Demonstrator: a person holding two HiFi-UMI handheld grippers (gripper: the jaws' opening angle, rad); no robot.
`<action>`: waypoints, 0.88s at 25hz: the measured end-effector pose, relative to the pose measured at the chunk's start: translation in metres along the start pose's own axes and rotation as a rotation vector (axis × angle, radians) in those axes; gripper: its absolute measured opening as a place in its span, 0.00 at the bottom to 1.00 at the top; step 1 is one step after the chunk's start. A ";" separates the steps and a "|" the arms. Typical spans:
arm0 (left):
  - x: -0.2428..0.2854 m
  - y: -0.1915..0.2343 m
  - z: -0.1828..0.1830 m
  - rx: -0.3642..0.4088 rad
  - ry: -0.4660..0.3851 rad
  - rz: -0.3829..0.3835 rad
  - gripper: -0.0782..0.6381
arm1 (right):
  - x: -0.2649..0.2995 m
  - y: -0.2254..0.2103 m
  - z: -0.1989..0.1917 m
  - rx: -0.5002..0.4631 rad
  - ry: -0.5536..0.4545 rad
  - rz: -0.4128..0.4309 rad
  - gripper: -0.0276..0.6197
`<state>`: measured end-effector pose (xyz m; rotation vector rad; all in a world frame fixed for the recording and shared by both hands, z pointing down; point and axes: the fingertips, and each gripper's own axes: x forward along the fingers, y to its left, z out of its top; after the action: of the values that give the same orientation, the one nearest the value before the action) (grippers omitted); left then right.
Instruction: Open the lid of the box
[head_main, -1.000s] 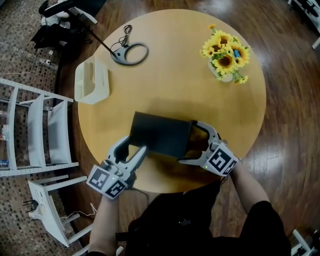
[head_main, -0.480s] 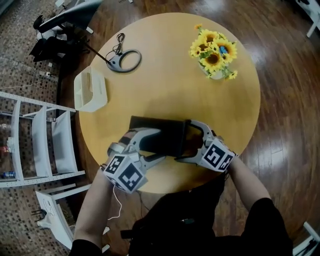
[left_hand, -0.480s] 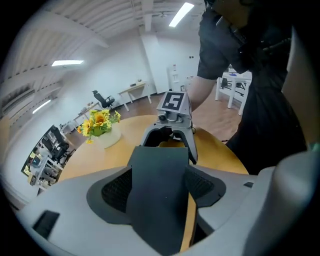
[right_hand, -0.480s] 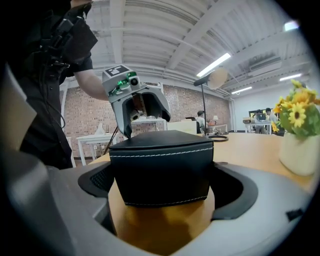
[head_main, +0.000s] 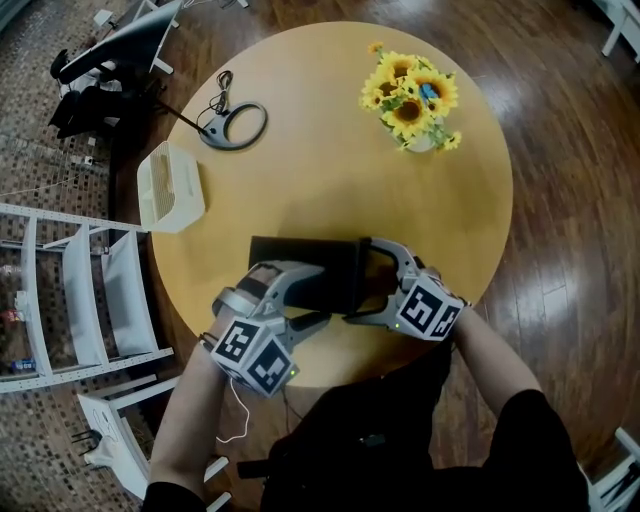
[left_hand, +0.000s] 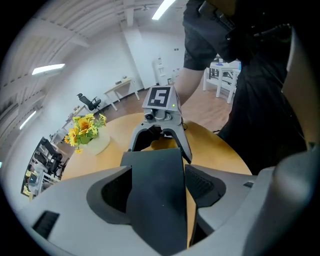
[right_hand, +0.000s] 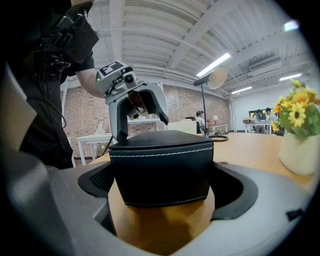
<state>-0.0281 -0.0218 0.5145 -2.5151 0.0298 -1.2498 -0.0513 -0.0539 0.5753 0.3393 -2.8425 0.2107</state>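
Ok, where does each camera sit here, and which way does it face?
Head view: on the person's head, looking steeply down on the table; shows forearms, left gripper, right gripper.
Left gripper view: on that gripper, looking along its jaws, which have just been opening around the black box, at the right gripper and the person's torso.
Right gripper view: on that gripper, looking level over the box at the left gripper and forearm.
Shared: all show black box and sunflowers.

I see sunflowers (head_main: 408, 95) on the round surface (head_main: 320, 180). A ring lamp (head_main: 233, 127) and a white slatted unit (head_main: 170, 186) sit opposite.
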 end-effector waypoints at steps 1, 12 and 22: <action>0.001 0.000 -0.001 0.008 0.004 0.002 0.57 | 0.000 0.000 0.000 -0.001 0.000 0.002 0.98; -0.005 0.005 0.002 0.012 0.000 0.027 0.60 | 0.000 0.001 -0.001 -0.011 0.008 -0.004 0.97; -0.024 0.017 0.015 -0.073 -0.052 -0.021 0.56 | -0.001 0.001 -0.002 -0.011 0.012 -0.007 0.97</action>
<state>-0.0292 -0.0297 0.4827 -2.6163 0.0371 -1.2112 -0.0506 -0.0521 0.5769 0.3448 -2.8291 0.1947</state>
